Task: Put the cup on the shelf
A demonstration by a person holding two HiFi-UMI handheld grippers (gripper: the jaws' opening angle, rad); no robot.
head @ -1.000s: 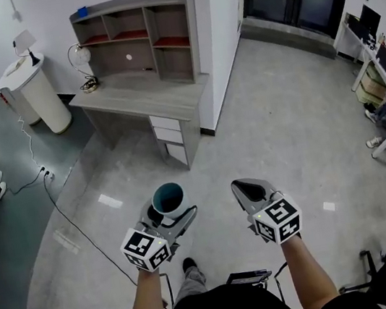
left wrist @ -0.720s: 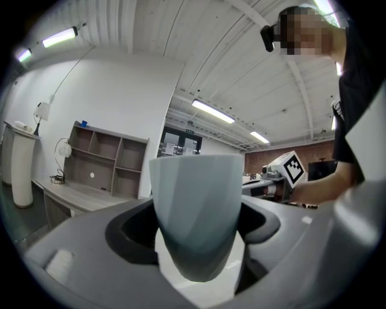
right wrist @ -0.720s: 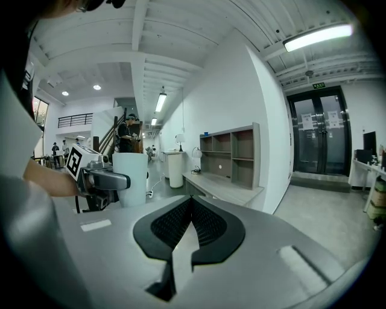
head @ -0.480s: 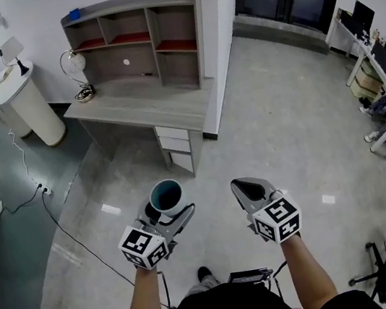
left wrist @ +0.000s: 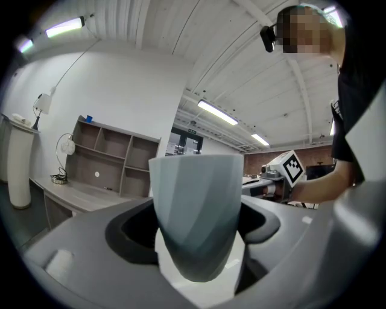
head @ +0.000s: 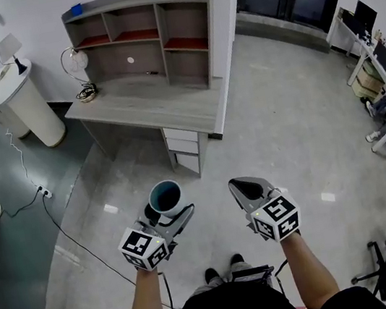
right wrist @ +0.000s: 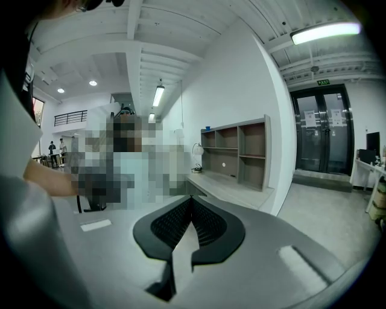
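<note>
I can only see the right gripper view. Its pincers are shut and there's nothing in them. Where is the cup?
Observer: The cup stands upright in the left gripper, with its mouth up.
Operator: Is it pinched, or just sitting there?
Observer: Pinched. The left gripper view shows a jaw pressed on each side of it.
Operator: What's under the desk? My gripper hides that part.
Observer: The head view shows drawers under the right end of the desk.
</note>
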